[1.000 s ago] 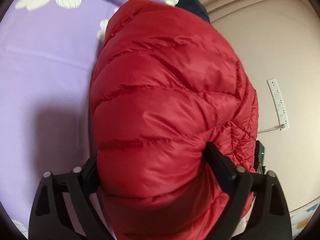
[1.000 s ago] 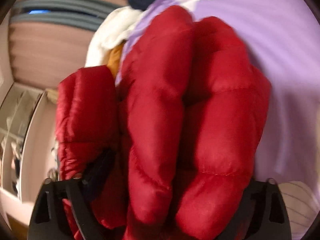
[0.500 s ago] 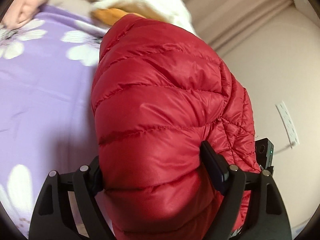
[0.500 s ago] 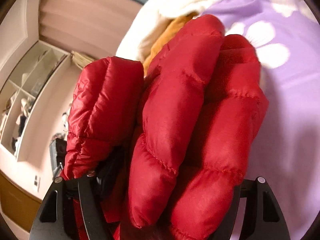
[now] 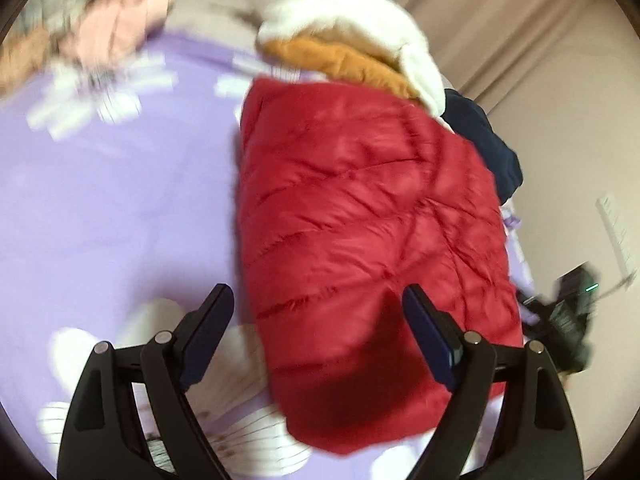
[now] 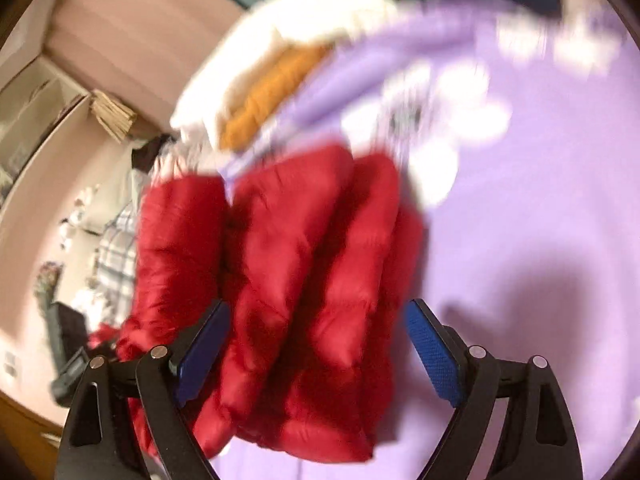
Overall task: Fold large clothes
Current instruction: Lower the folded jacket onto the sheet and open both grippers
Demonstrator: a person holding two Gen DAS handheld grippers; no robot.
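A folded red puffer jacket lies on the purple flowered bedsheet, near the bed's right edge. My left gripper is open and empty, just above the jacket's near end; the fingers are clear of the fabric. The right wrist view shows the same jacket end-on as thick stacked folds. My right gripper is open, its blue pads spread wide on either side of the jacket's near end, not pinching it. Both views are motion-blurred.
A pile of white, orange and navy clothes lies just beyond the jacket. Pink clothes lie at the far left of the bed. A wall with a power strip runs along the right. Shelves stand off the bed.
Both grippers have opened and let go of the red jacket, then pulled back. The jacket now rests on the sheet instead of being held up.
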